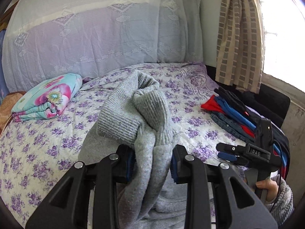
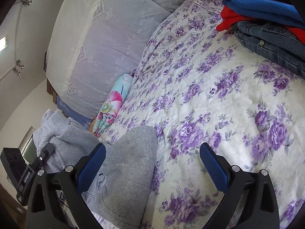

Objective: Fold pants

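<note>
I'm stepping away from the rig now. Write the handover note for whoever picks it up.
Left tongs: shut on the grey pants, a bunched handful lifted off the bed, the rest hanging below.
Right tongs: open, empty, over the bedspread beside the pants.
Things: grey pants at the near edge of the bed, crumpled. A stack of folded clothes lies on the bed's right side; a folded floral blanket lies far left.
Done: one grip taken; no neat fold visible.
Left: likely take a second hold with the right tongs, spread flat, fold, perhaps add to the stack.
</note>
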Action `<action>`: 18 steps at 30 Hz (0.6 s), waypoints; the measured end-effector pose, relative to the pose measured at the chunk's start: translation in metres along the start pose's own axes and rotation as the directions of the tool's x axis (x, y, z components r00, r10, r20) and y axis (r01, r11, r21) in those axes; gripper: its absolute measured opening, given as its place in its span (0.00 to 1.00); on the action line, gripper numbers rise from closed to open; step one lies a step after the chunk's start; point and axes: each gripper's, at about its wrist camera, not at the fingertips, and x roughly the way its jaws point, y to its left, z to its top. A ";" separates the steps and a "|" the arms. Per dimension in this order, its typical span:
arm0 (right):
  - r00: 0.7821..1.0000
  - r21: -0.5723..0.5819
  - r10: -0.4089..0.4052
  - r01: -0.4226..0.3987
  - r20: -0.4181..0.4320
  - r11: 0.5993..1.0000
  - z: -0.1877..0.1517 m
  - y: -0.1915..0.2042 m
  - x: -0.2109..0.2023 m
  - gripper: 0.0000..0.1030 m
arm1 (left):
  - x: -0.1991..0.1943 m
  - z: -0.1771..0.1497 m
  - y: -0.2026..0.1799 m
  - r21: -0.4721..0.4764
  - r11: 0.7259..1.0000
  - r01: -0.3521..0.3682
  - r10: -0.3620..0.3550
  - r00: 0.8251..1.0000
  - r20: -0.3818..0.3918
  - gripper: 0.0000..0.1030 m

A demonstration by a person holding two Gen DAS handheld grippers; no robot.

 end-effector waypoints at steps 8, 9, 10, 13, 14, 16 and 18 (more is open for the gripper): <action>0.998 0.031 0.061 -0.061 0.013 0.998 0.004 -0.007 -0.003 0.96 | 0.041 -0.036 -0.067 0.178 0.984 0.020 -0.001 0.994 -0.105 0.27; 0.997 0.036 0.069 -0.070 0.016 0.997 0.004 -0.008 -0.003 0.96 | 0.044 -0.040 -0.071 0.193 0.981 0.011 0.010 0.994 -0.110 0.27; 0.997 0.041 0.077 -0.078 0.019 0.996 0.005 -0.009 -0.004 0.96 | 0.047 -0.044 -0.074 0.210 0.978 0.003 0.022 0.993 -0.116 0.27; 0.995 0.052 0.095 -0.096 0.025 0.994 0.004 -0.011 -0.005 0.96 | 0.054 -0.052 -0.083 0.253 0.967 -0.018 0.054 0.989 -0.137 0.28; 0.995 0.054 0.099 -0.100 0.026 0.993 0.004 -0.011 -0.006 0.96 | 0.056 -0.054 -0.085 0.259 0.966 -0.018 0.058 0.987 -0.147 0.29; 0.994 0.059 0.107 -0.108 0.030 0.992 0.005 -0.013 -0.006 0.96 | 0.059 -0.058 -0.089 0.274 0.961 -0.022 0.069 0.984 -0.166 0.31; 0.993 0.062 0.112 -0.114 0.032 0.992 0.005 -0.014 -0.007 0.96 | 0.057 -0.061 -0.094 0.291 0.957 -0.019 0.070 0.983 -0.168 0.51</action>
